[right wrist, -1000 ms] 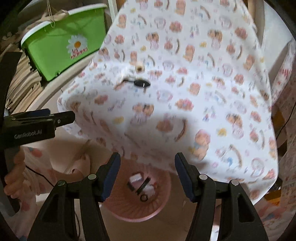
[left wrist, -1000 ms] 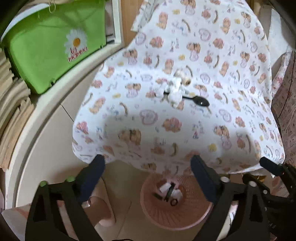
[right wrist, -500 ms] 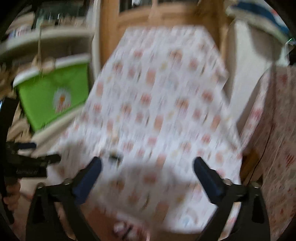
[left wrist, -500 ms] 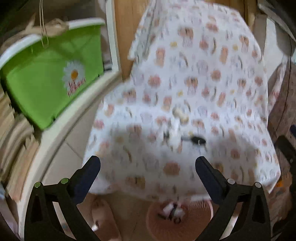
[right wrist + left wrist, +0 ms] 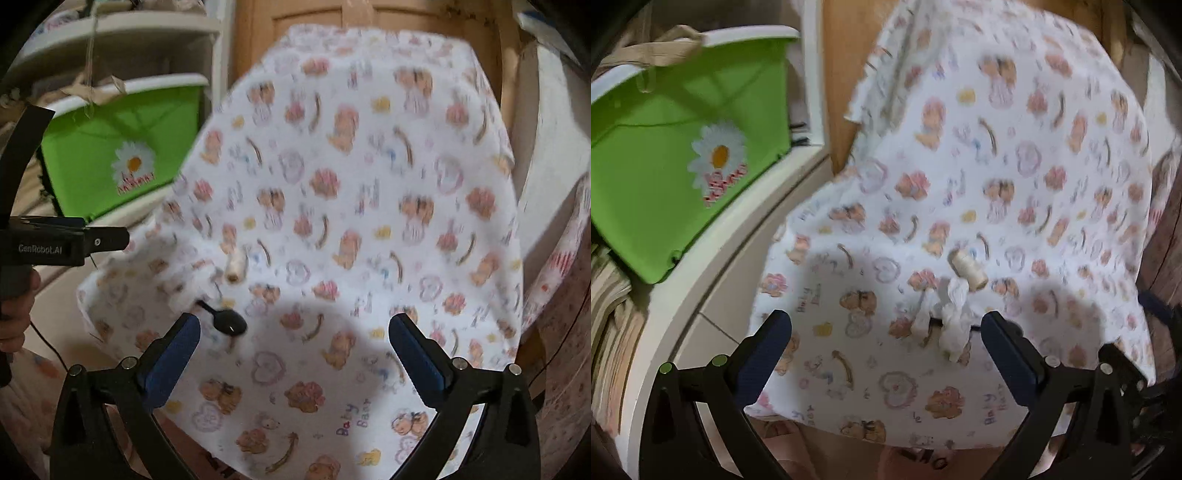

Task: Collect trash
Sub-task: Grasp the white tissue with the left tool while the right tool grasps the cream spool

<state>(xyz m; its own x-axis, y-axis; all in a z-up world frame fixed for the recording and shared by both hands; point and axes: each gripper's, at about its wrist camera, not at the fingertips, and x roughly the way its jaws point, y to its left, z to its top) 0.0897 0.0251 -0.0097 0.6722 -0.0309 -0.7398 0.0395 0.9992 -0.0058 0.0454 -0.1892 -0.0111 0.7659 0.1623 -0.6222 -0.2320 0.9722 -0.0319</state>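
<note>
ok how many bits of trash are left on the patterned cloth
3 that show: a crumpled tissue nearest the left gripper, a cream spool just beyond it, and a black spoon partly under the tissue. More may be hidden.

Printed cloth (image 5: 369, 229) drapes table; green bin (image 5: 665, 155) on white shelf (image 5: 713, 251); wooden door (image 5: 314, 14), probably, behind.

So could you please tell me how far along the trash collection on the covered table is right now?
Done: nothing I can confirm, since the bin is barely in view. In hand: nothing; the left gripper and right gripper both have their jaws open and empty. Left on the cloth: the crumpled tissue, the small spool and the black spoon.
</note>
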